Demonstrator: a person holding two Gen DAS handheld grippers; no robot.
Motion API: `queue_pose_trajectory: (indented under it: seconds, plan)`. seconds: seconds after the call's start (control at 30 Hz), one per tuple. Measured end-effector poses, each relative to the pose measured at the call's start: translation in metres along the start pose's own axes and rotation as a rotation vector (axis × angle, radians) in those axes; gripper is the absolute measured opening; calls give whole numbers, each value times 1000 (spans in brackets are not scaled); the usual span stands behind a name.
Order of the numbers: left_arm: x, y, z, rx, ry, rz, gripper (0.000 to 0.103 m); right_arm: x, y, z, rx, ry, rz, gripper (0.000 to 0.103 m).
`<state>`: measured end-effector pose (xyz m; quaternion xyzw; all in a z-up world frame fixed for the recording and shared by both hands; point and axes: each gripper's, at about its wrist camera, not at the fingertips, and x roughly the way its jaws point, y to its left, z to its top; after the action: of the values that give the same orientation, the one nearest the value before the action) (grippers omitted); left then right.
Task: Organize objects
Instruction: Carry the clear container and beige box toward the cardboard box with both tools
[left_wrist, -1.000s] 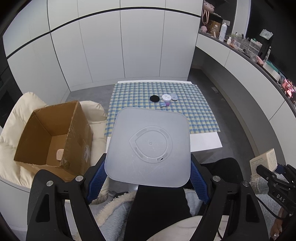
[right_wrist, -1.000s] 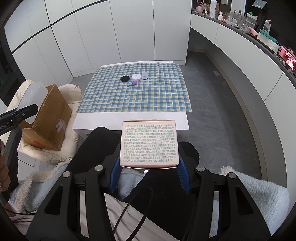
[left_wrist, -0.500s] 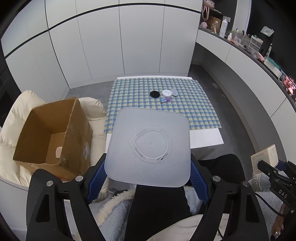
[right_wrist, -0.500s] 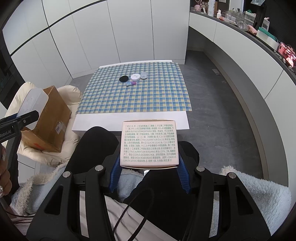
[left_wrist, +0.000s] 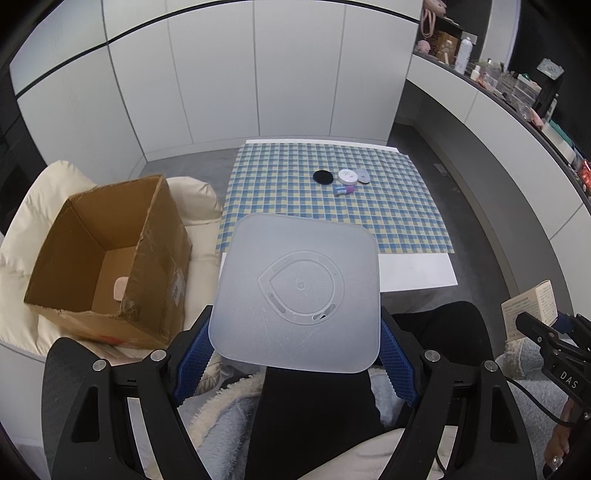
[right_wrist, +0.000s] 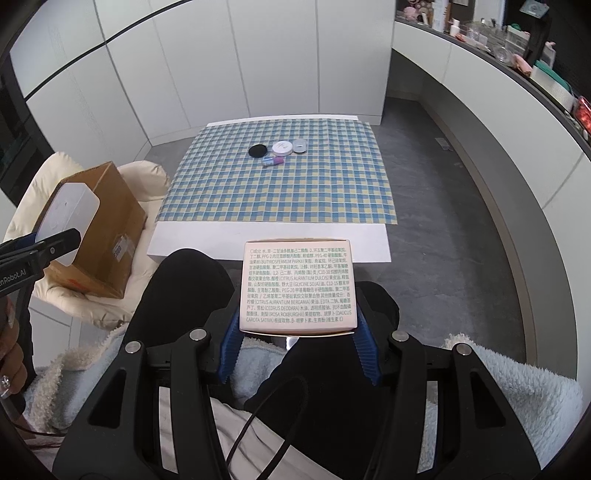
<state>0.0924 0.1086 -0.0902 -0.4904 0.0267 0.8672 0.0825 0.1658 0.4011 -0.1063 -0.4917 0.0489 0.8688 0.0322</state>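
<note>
Left tongs clenched on a frosted grey square lid, blue pads pressing its two side edges; lid held flat-on to the camera, above the seated person's lap, just right of the cardboard box.

Right tongs clenched on a small printed carton, pads on its two sides, text panel facing the camera; carton held over the person's knees, just short of the bench's near edge.

Cardboard box open-topped, resting on a cream cushion left of the bench; one small pale pink item on its floor.

Bench white, covered by a blue-and-yellow checked cloth.

Grouped near the far middle of the cloth: black round disc, white round jar, grey round lid, small blue-and-pink tube lying just in front of them. Discs close together; contact between them not resolvable.
</note>
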Motion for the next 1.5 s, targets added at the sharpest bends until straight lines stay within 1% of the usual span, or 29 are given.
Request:
queue_pose_trajectory:
  seconds: [0.27,0.53,0.87,1.1,1.33,1.5]
  plan:
    - [-3,27,-7,-59,0,37,82,9,24,10,-64,5,35,55]
    - [-12,66,-19,-148,-4,90,82,18,62,19,-153,3,87,55]
    - [-26,122,-44,-276,-7,165,82,24,123,29,-291,6,172,55]
    - [-40,158,-55,-361,-17,223,82,30,178,32,-403,15,245,55]
    - [-50,188,-62,-414,-22,259,82,32,232,26,-511,15,309,55]
    - [-54,198,-65,-433,-24,269,82,31,261,22,-569,15,343,55]
